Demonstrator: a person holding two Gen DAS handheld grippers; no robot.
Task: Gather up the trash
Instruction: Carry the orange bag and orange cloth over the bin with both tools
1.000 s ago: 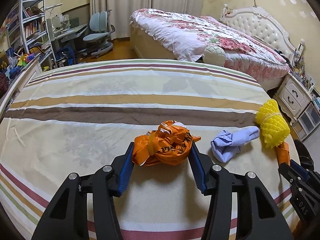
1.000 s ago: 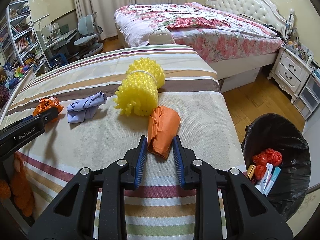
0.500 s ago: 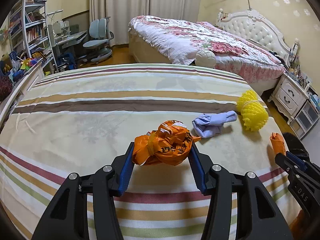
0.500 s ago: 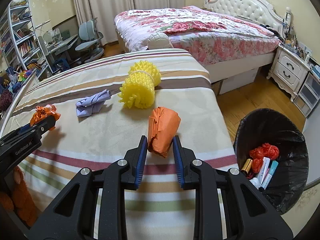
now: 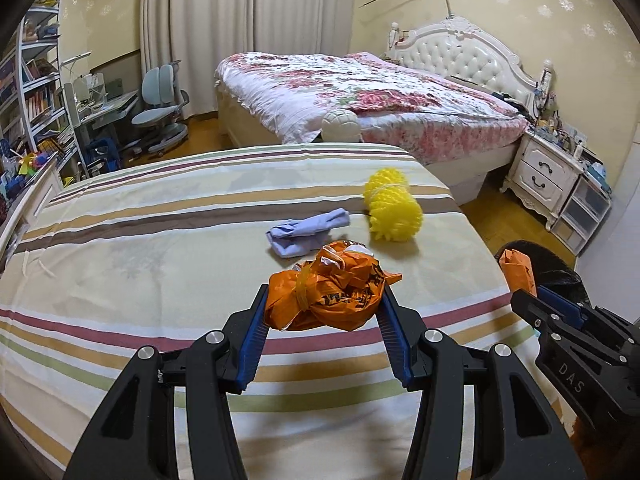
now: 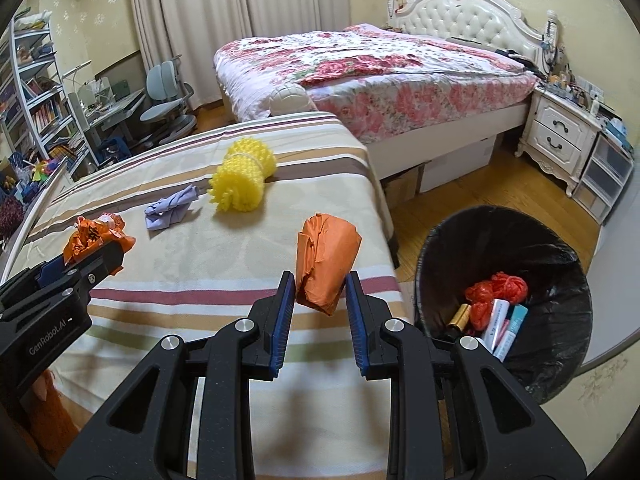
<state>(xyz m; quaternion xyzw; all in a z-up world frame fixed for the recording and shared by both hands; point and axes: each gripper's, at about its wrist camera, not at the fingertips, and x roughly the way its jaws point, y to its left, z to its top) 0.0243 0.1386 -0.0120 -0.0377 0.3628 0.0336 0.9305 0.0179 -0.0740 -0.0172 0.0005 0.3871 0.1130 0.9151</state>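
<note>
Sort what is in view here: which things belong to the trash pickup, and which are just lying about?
Job:
- crumpled orange bag, held in left tool
- orange wad, held in right tool
- yellow foam net
- purple wad
- black bin

Lying about:
- floral bed
- desk chair
- nightstand

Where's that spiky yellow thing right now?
The spiky yellow foam roll lies on the striped bed cover, toward its far right side, just right of the crumpled lilac cloth.
</note>
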